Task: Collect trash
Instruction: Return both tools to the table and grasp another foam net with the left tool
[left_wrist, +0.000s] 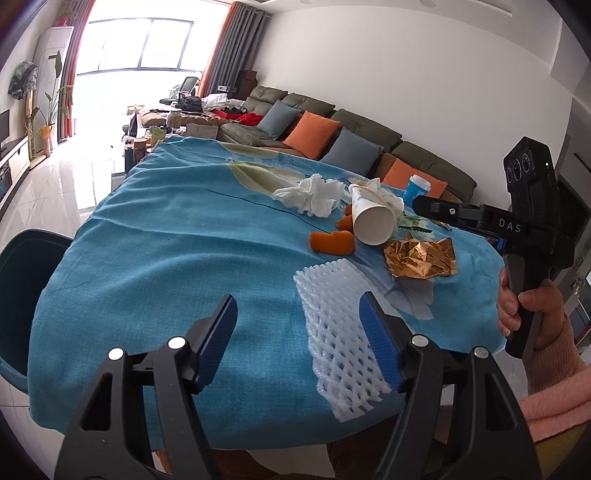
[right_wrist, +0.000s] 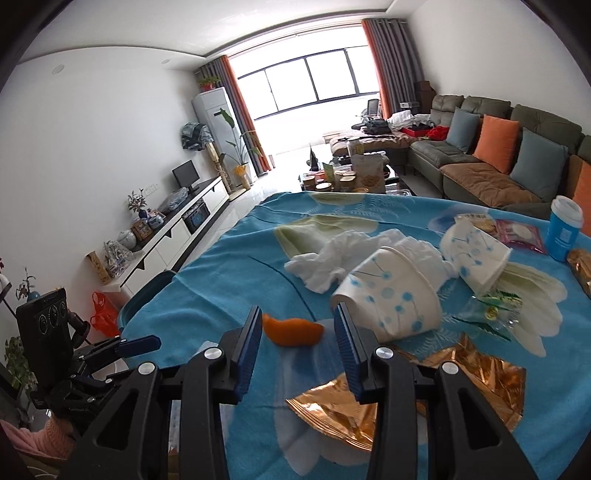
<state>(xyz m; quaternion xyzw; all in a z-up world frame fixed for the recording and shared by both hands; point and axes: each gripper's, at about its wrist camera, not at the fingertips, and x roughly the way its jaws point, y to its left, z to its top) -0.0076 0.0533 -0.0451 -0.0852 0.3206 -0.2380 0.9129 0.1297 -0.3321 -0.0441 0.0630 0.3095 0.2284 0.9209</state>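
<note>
While the blue tablecloth (left_wrist: 155, 258) carries the litter, the foam fruit net (left_wrist: 340, 339) lies near its front edge, long axis running from that edge toward the sofa, beside the gold foil wrapper (left_wrist: 419, 258). Behind them a tipped paper cup (left_wrist: 371, 221) points its mouth toward the front edge, by the orange peel (right_wrist: 291, 330). The left gripper (left_wrist: 299, 325) hovers spread wide, holding nothing; the right gripper (right_wrist: 297, 332) is likewise parted, above the peel.
</note>
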